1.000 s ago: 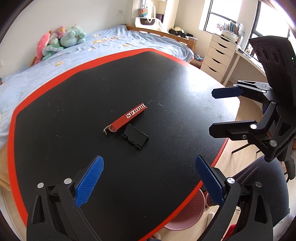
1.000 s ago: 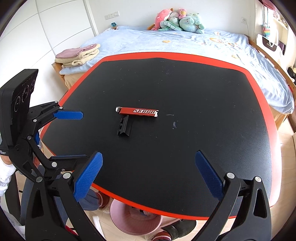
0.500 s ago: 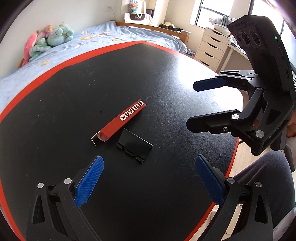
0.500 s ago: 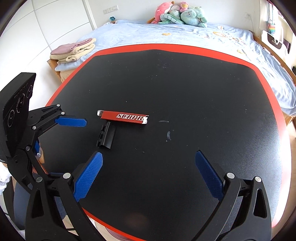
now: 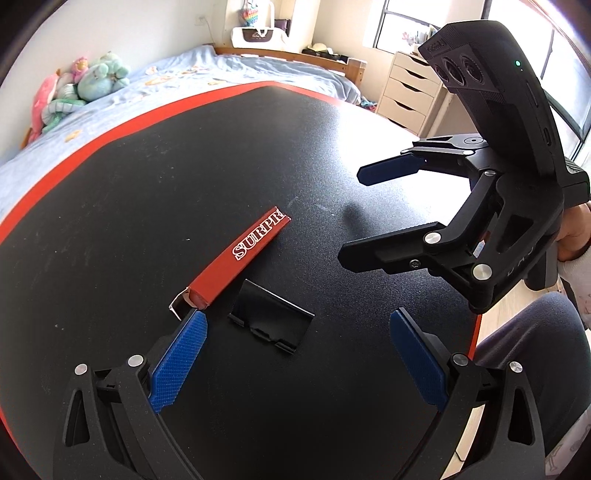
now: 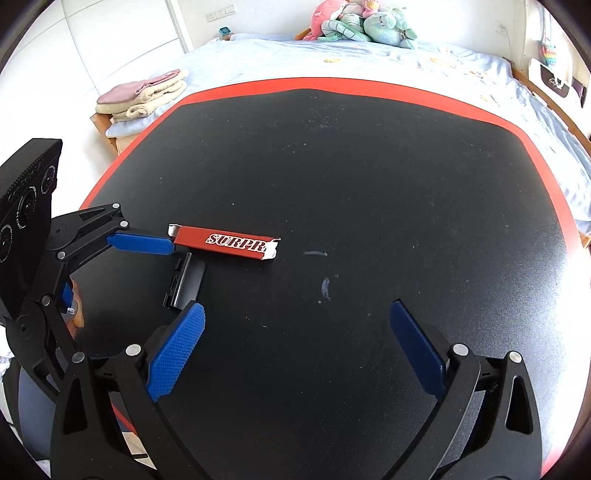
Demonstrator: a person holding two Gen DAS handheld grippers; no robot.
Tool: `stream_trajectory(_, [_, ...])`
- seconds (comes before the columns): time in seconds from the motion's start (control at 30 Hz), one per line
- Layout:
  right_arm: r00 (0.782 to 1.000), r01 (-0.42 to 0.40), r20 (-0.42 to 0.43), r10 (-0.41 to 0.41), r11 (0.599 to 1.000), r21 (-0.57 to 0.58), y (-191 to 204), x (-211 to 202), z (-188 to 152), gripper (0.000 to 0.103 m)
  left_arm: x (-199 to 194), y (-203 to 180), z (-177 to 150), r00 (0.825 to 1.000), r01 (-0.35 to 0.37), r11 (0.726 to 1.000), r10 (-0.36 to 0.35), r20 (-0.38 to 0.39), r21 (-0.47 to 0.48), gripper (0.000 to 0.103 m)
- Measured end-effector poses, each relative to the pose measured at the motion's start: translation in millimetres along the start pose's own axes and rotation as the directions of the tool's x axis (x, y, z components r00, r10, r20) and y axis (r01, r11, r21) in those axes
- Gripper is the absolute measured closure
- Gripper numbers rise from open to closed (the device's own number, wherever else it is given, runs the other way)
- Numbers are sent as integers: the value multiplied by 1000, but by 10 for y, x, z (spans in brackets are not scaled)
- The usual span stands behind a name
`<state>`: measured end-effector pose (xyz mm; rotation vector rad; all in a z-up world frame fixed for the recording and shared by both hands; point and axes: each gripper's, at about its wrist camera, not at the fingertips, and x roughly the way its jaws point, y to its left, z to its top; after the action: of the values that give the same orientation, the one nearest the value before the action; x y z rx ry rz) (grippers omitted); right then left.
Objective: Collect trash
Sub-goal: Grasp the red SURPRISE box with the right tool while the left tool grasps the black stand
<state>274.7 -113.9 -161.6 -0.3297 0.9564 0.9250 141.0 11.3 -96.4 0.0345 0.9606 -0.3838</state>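
Red carton strip (image 5: pixel 240 258) printed SURPR, flat on black table (image 5: pixel 147 177), at about 10 o'clock from the left gripper (image 5: pixel 295 350).
Black plastic clip (image 5: pixel 271 319) just beside it at 6 o'clock, lying between the spread left fingers, untouched. One left fingertip (image 6: pixel 142 243) right at the strip's torn end, contact unclear. Right gripper (image 6: pixel 295 347) spread wide too, empty, over bare tabletop at 3 o'clock. Beyond, at 12 o'clock: blue bed (image 6: pixel 406 62), plush toys (image 6: pixel 364 26).
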Motion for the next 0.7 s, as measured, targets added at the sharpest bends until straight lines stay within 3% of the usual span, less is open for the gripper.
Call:
stream_trajectory(0.27, [1000,0,-10,-1,1000,-23,-32,107,58,5,53,-4,44,999,33,999,-34,18,38,10])
stream_trajectory(0.7, [1000,-7,23,11,984,-178,45,324,263,5,42,96,88,1000,8,999,-9,25,53,38])
